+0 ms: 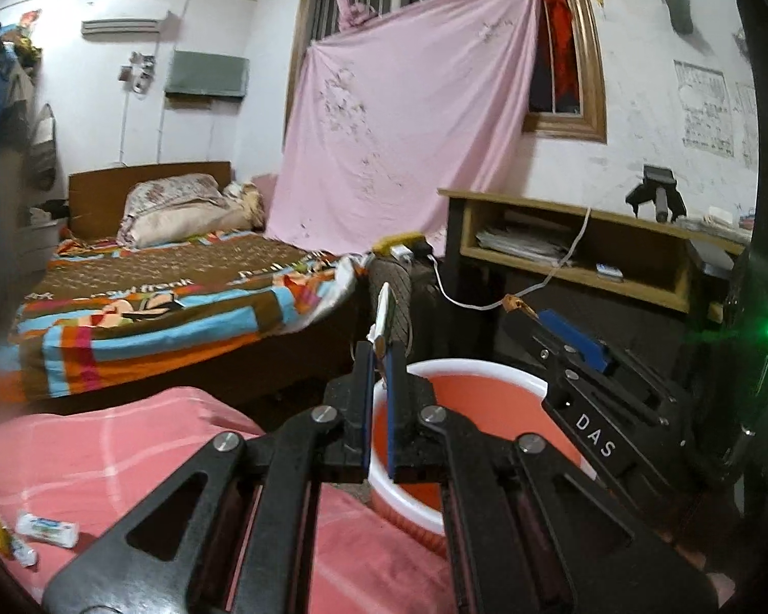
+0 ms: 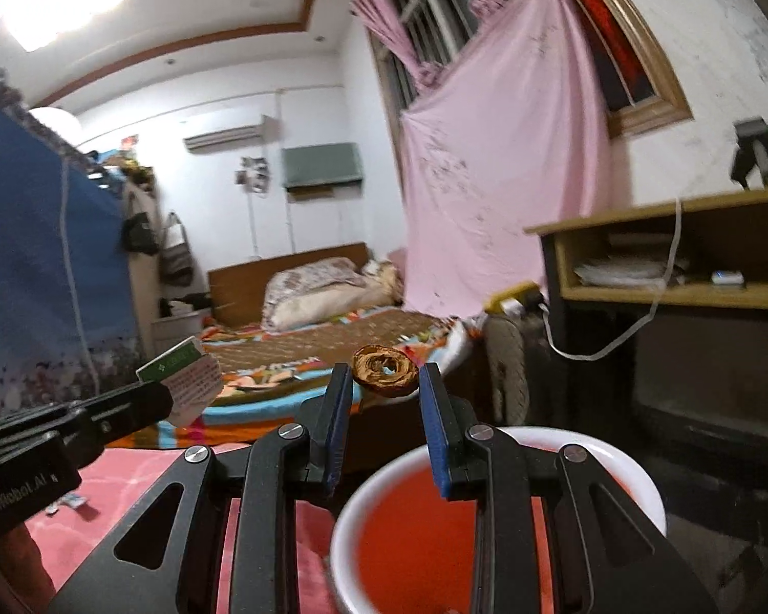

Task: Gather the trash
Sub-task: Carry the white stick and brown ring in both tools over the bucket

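Left hand-held gripper (image 1: 379,353): jaws are pressing together on a flat card (image 1: 382,314), pinching its lower edge so it is standing upright past the tips.
Right hand-held gripper (image 2: 384,384): jaws are clamping a brown ring (image 2: 385,371) across its width, keeping it roughly level.
Bin (image 2: 614,453): red inside with a white rim, sitting open below both grippers, beside the pink cover (image 1: 102,450).
Aim: both pieces are hanging above or just short of the bin's mouth, probably for dropping in.
Left behind: small wrappers (image 1: 46,529) are lying on the pink cover, still uncollected.
Risk: the card is thin and may be slipping sideways on release.
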The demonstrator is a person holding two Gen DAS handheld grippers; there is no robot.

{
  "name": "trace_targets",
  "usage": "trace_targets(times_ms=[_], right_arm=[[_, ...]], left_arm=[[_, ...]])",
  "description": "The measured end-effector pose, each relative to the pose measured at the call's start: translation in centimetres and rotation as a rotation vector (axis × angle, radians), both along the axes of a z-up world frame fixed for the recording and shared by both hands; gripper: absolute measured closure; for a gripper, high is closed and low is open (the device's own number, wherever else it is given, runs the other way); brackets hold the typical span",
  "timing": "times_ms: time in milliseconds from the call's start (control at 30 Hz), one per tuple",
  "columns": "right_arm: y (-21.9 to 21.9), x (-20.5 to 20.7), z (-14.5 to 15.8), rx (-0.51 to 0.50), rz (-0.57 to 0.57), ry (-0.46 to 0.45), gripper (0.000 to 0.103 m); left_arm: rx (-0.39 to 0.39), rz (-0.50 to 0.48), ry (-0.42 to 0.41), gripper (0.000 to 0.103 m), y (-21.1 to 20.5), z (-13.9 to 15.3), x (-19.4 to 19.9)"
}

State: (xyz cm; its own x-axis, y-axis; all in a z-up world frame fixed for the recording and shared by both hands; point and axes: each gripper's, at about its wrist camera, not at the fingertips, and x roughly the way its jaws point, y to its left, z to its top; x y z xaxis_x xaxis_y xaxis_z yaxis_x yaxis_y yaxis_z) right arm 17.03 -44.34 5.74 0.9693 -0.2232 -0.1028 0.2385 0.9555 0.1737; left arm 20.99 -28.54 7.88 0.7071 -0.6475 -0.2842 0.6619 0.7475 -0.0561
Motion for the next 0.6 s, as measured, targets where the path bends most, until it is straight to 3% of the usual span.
trace_targets(times_ms=[200,600], right_arm=[[-2.1,0.0,-1.7,0.064,-0.046,0.073,0.078],[-4.1,-0.3,-3.2,0.154,-0.077,0.16,0.078]], left_arm=[[0.041,-0.046,0.061,0.103,-2.8,-1.1,1.1],[0.108,-0.098,0.271,0.103,-6.1,-3.4,3.6]])
